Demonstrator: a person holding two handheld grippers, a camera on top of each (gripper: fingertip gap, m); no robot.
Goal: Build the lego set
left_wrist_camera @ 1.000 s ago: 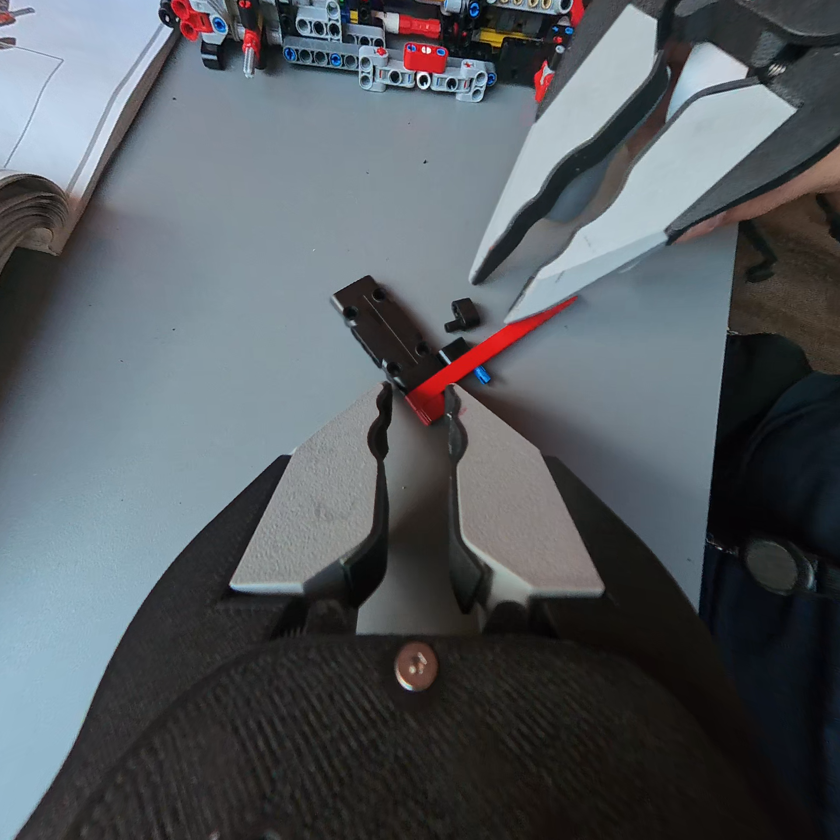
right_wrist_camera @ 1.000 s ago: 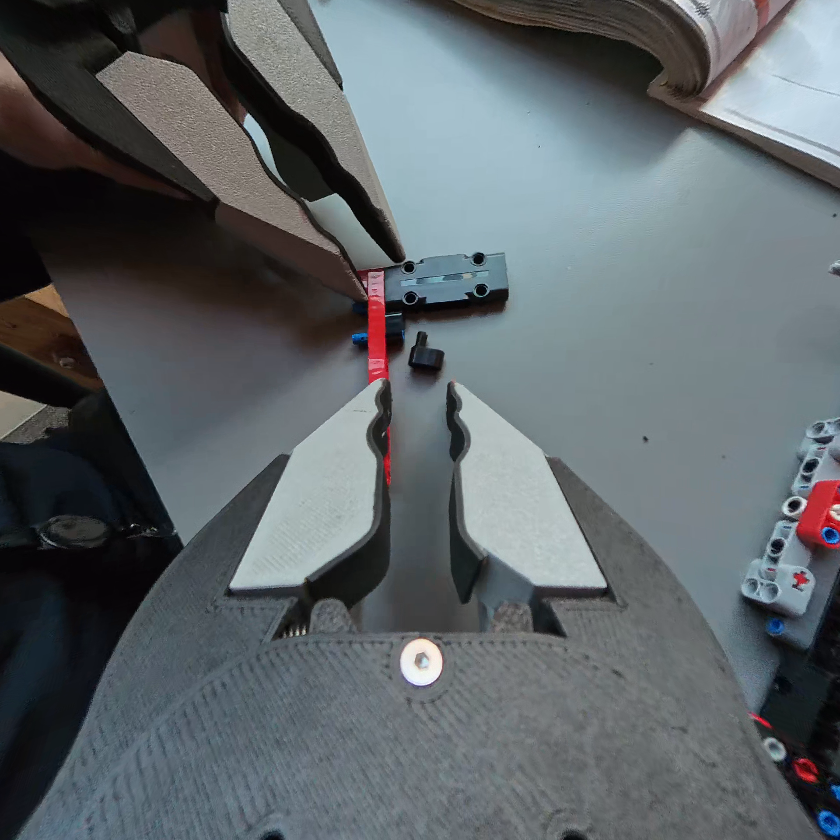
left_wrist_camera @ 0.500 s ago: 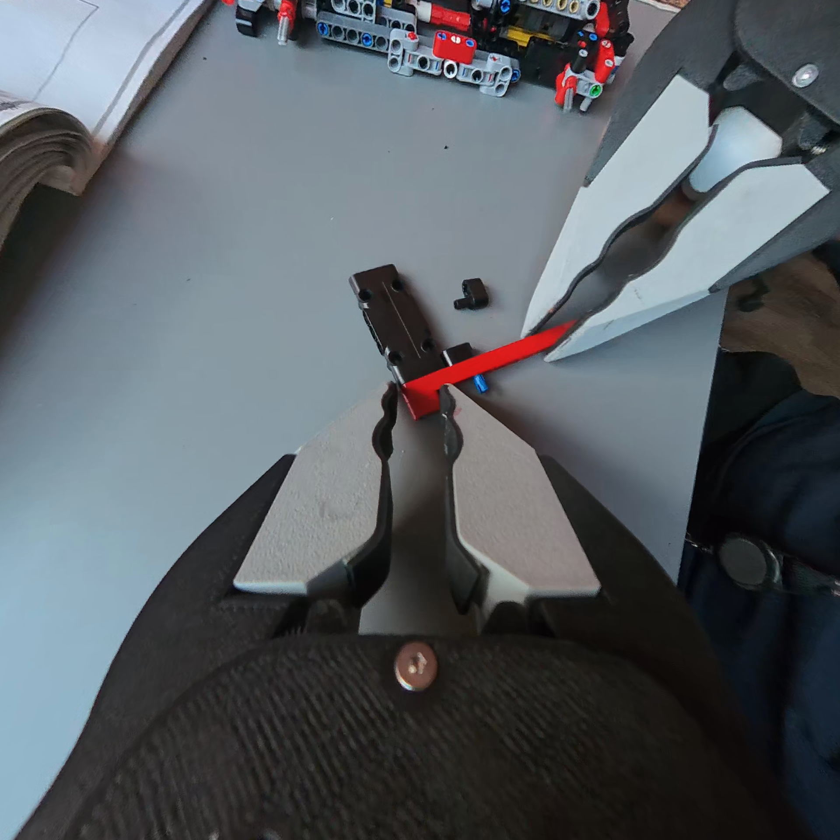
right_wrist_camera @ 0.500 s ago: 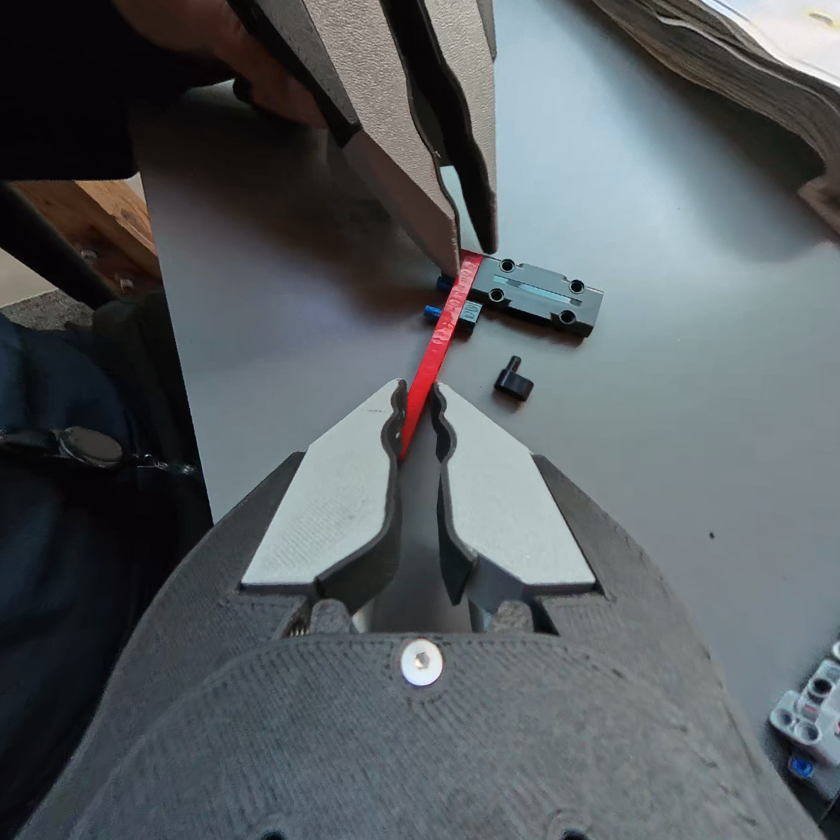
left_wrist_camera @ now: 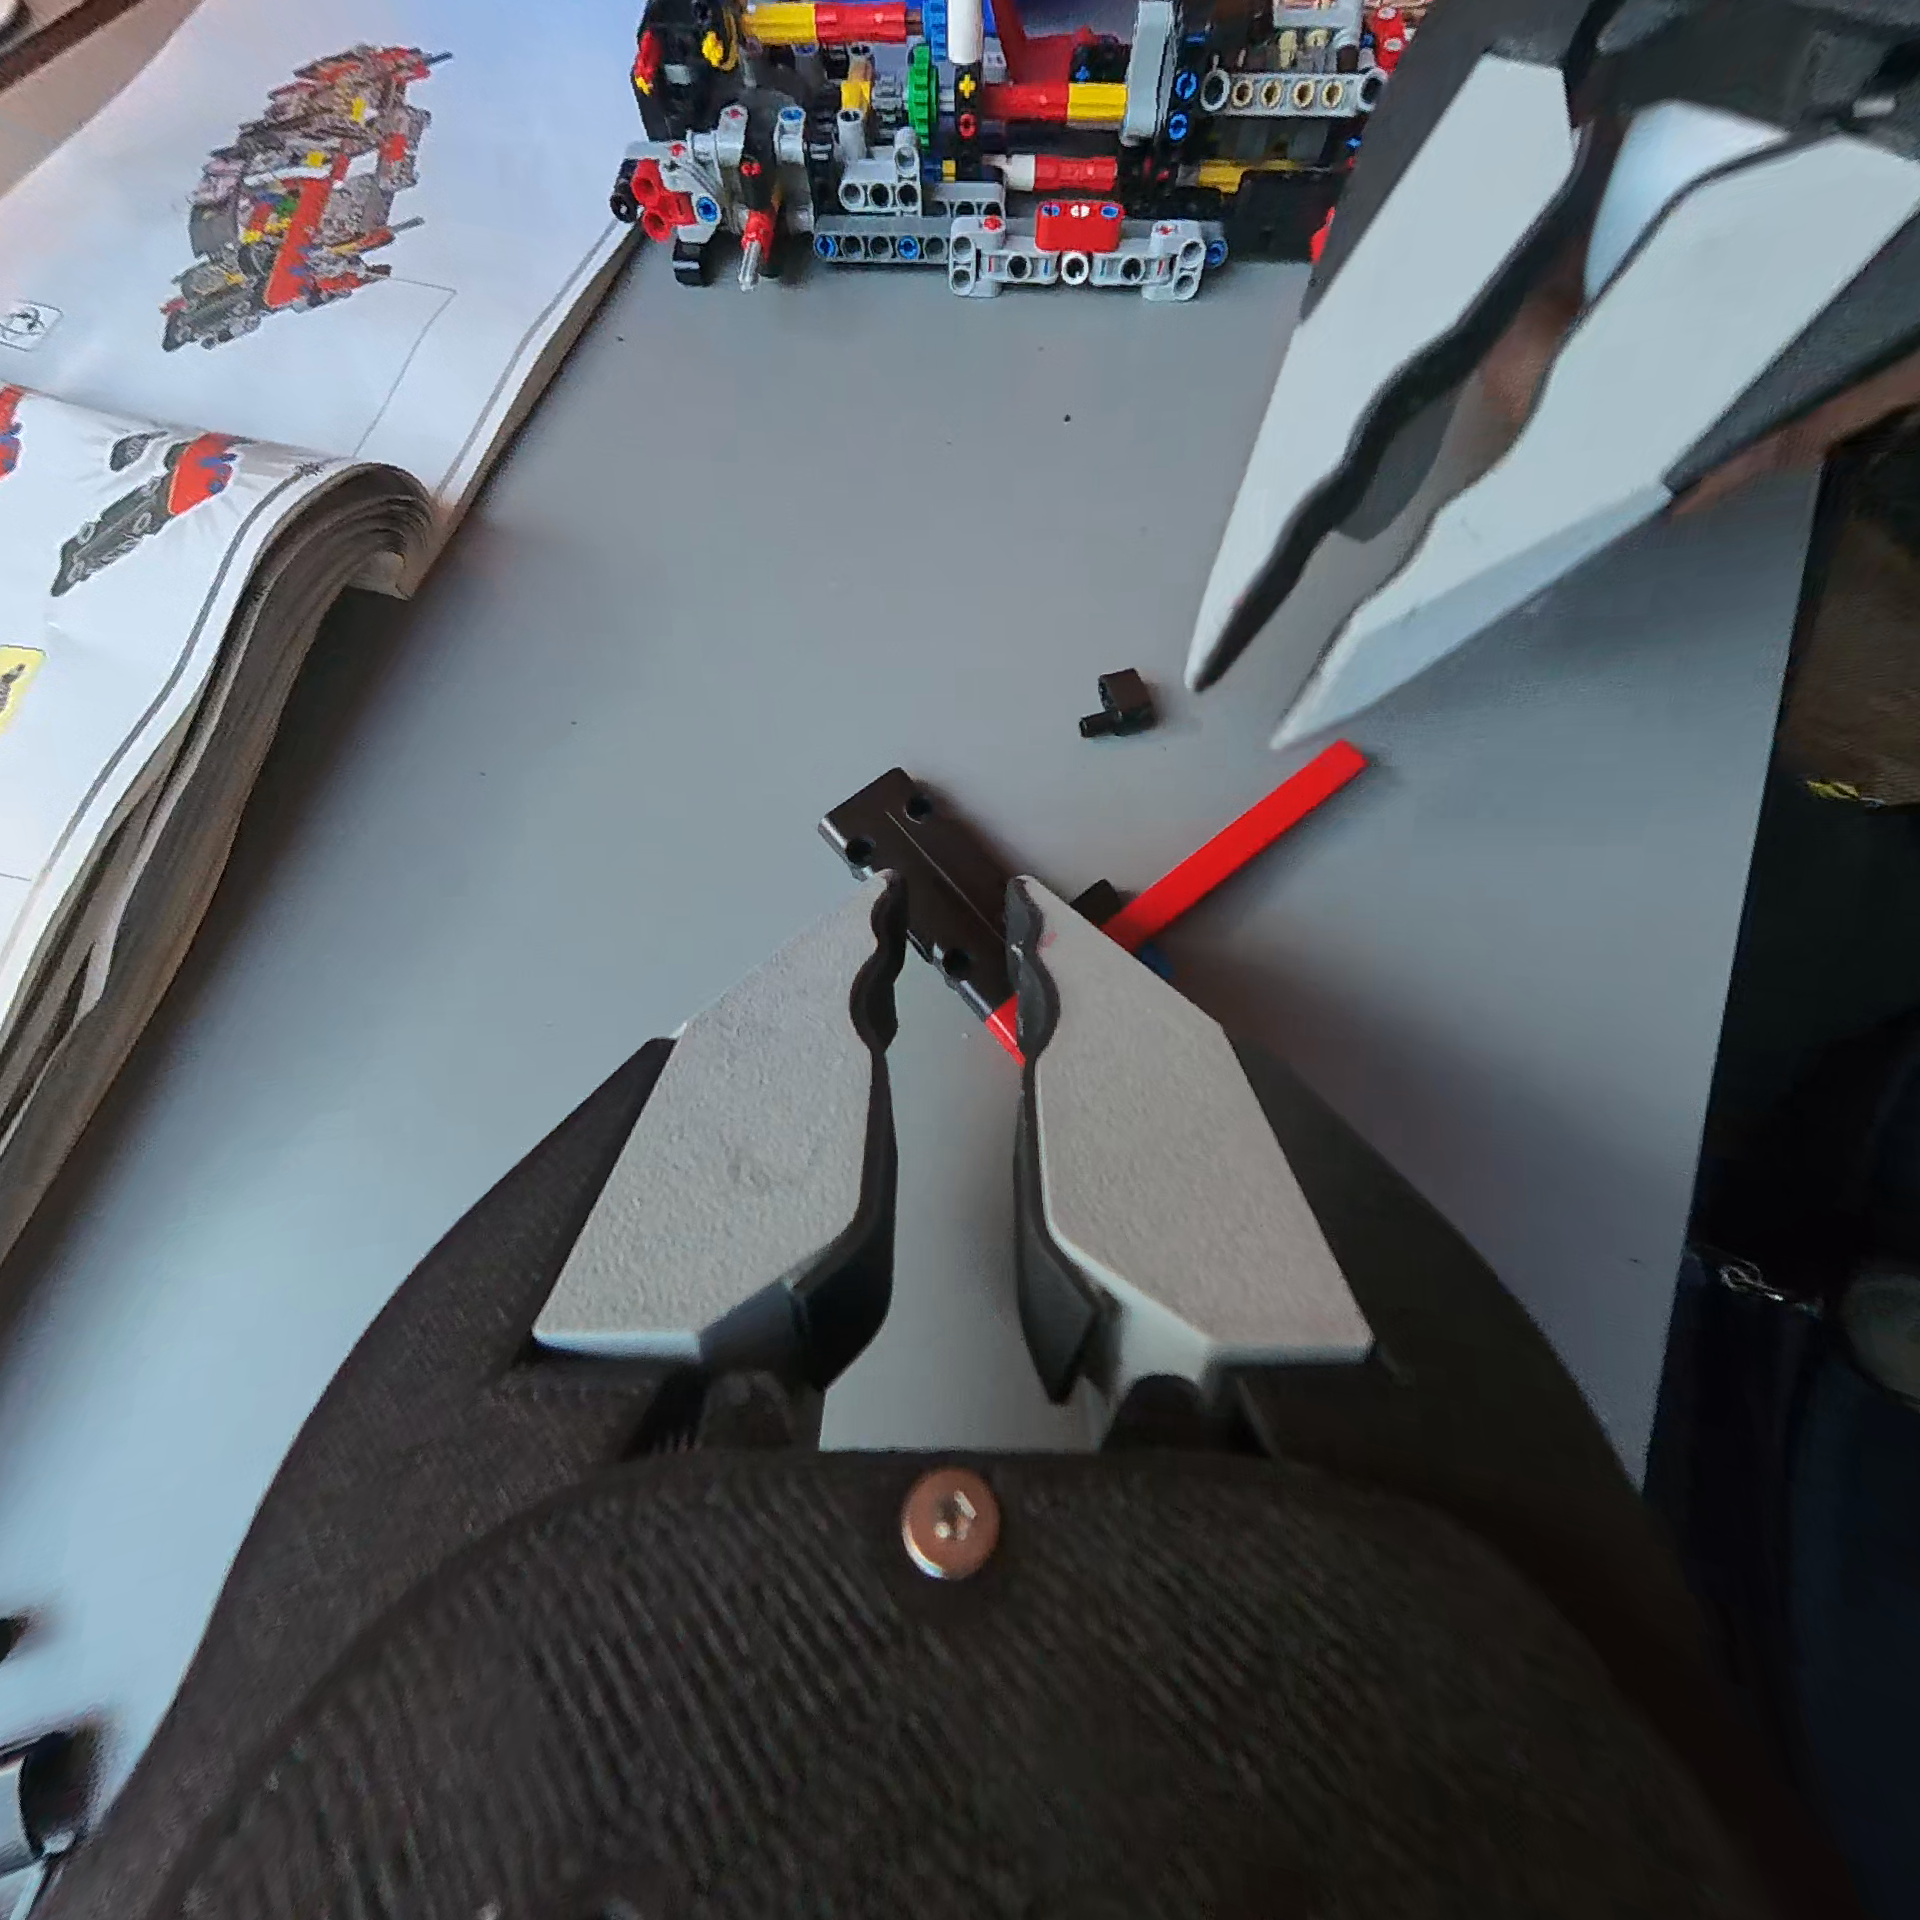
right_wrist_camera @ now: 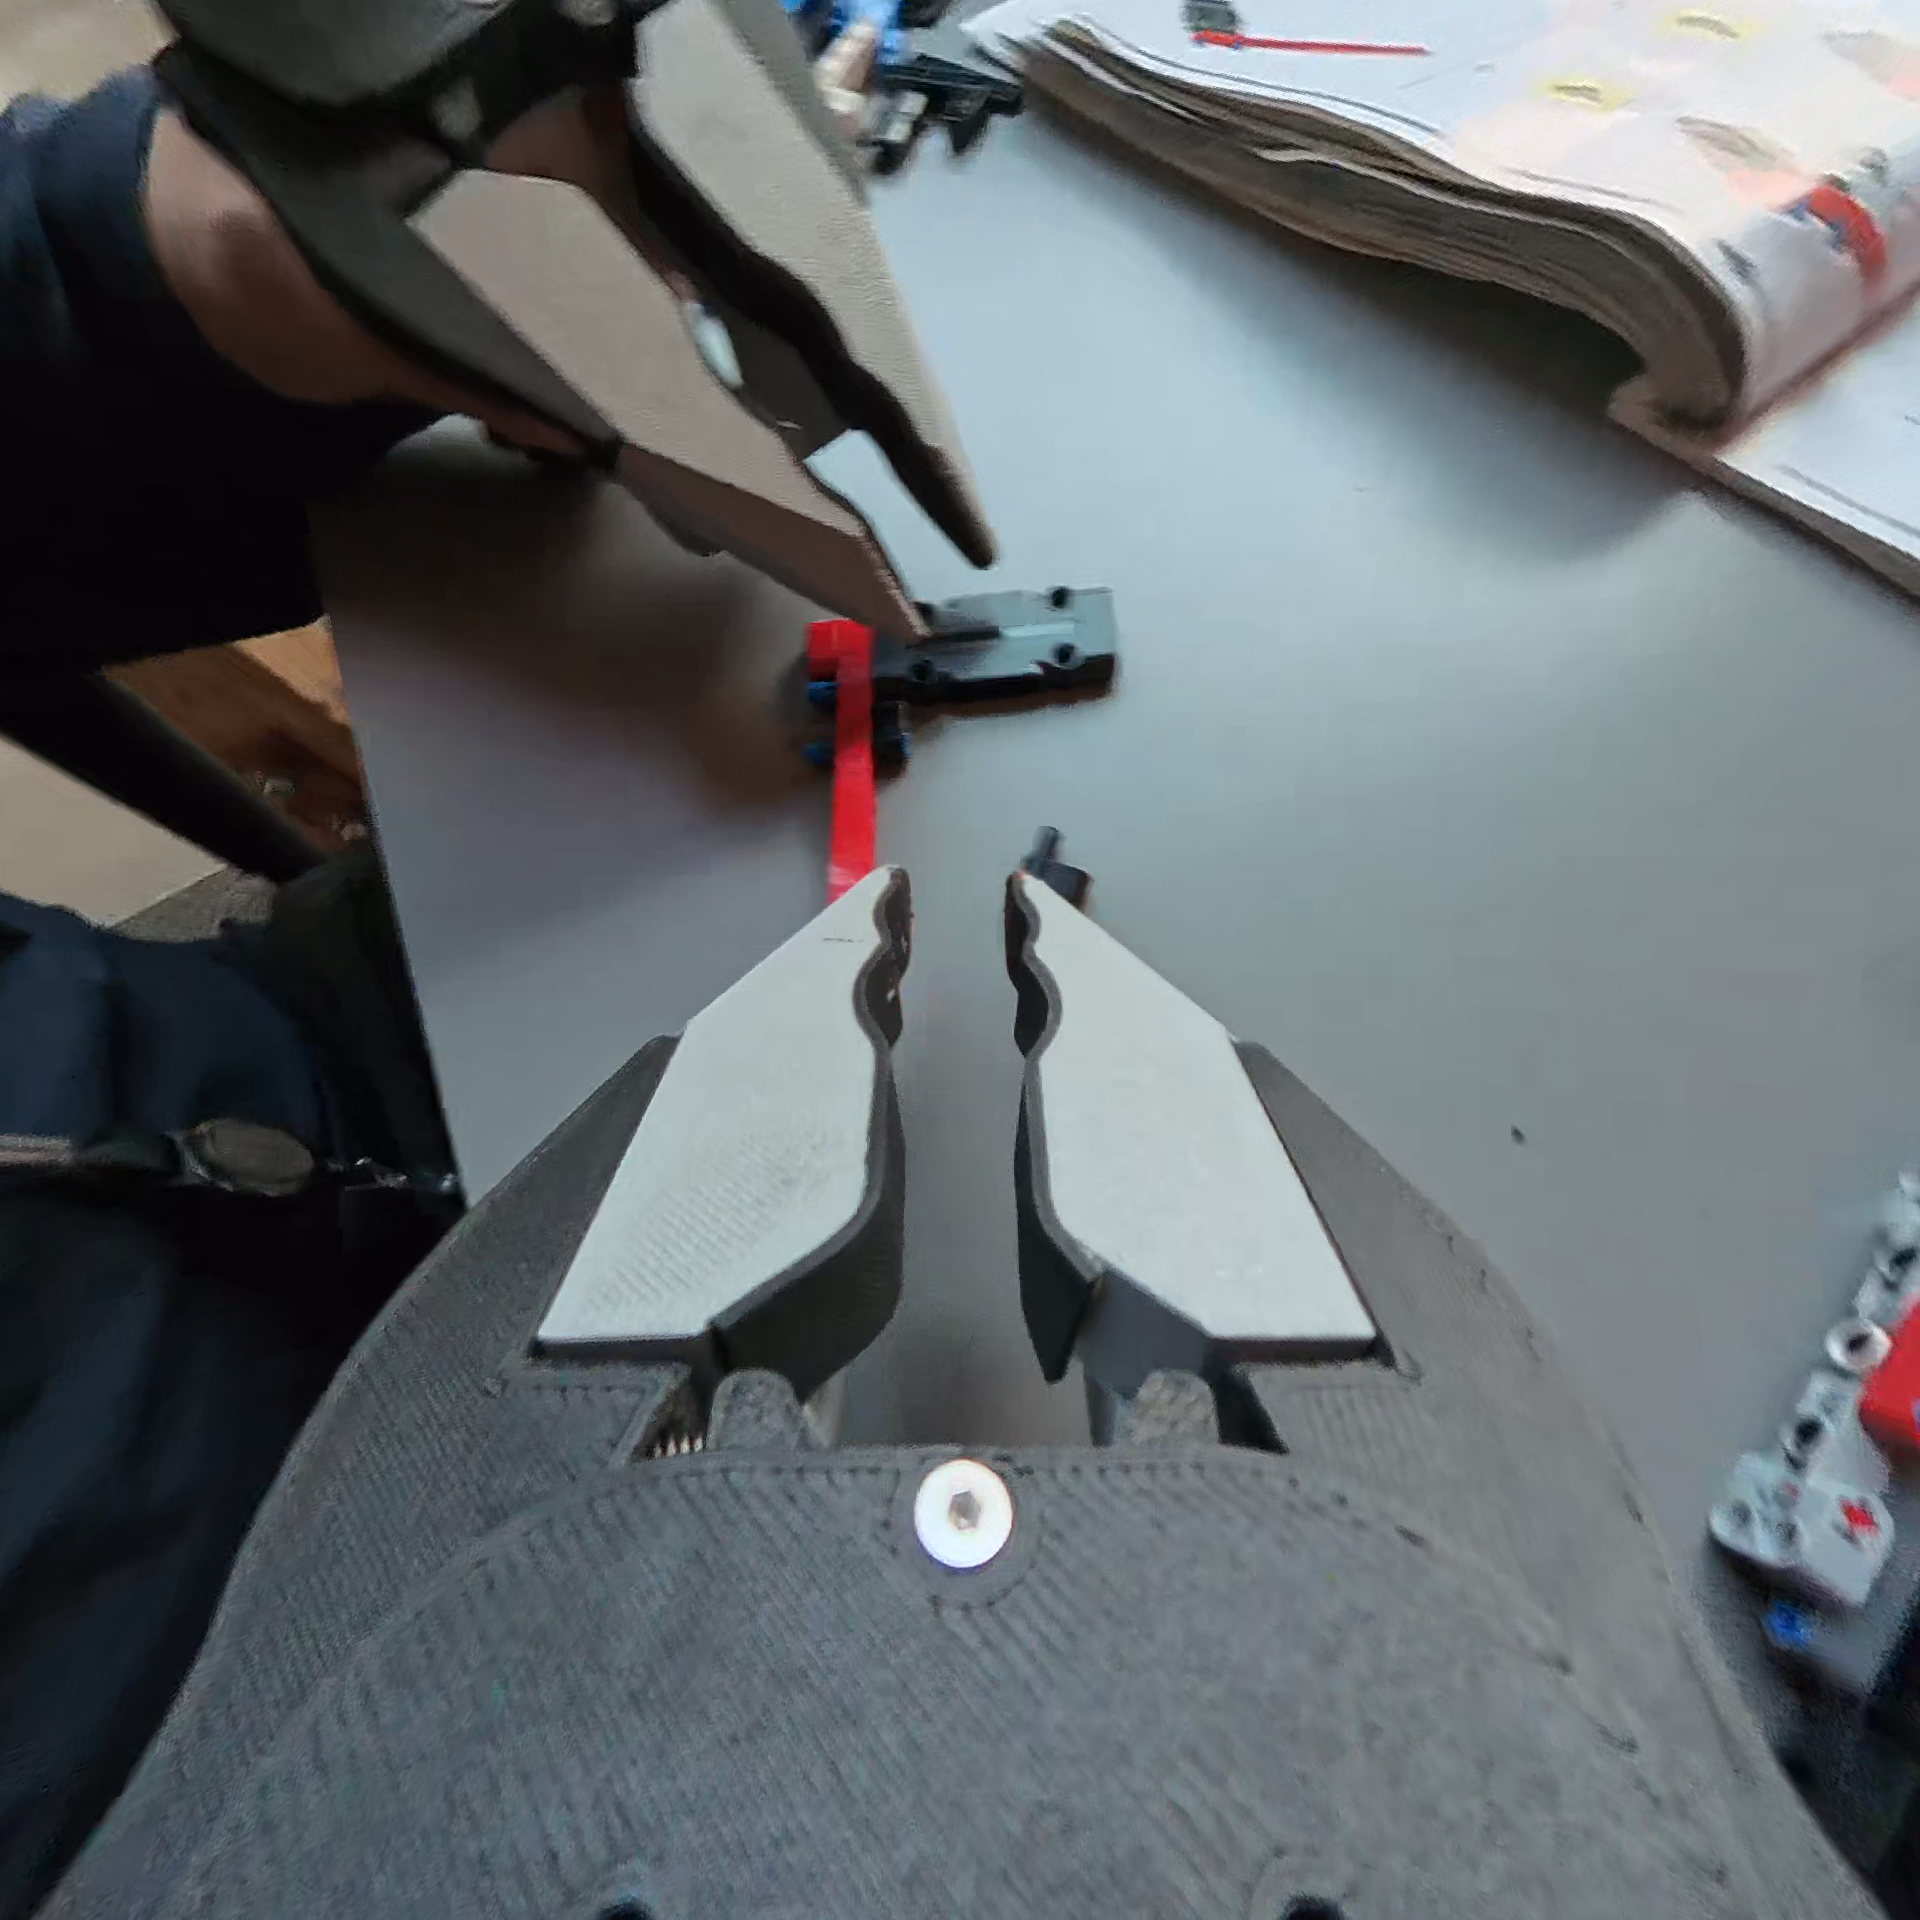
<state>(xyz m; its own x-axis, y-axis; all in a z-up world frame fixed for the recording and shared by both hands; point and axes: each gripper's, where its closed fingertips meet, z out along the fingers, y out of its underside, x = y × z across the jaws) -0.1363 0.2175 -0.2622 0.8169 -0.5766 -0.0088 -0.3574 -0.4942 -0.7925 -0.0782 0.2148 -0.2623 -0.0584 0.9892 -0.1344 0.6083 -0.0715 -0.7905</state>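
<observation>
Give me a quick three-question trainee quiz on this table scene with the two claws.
1. True or false: the right claw grips the red strip.
2. What lies open on the table? A) a book B) a laptop C) a box
3. Fill in: the plate at the left claw's tips is ___ in colour.
Key: 1 false; 2 A; 3 black.
</observation>
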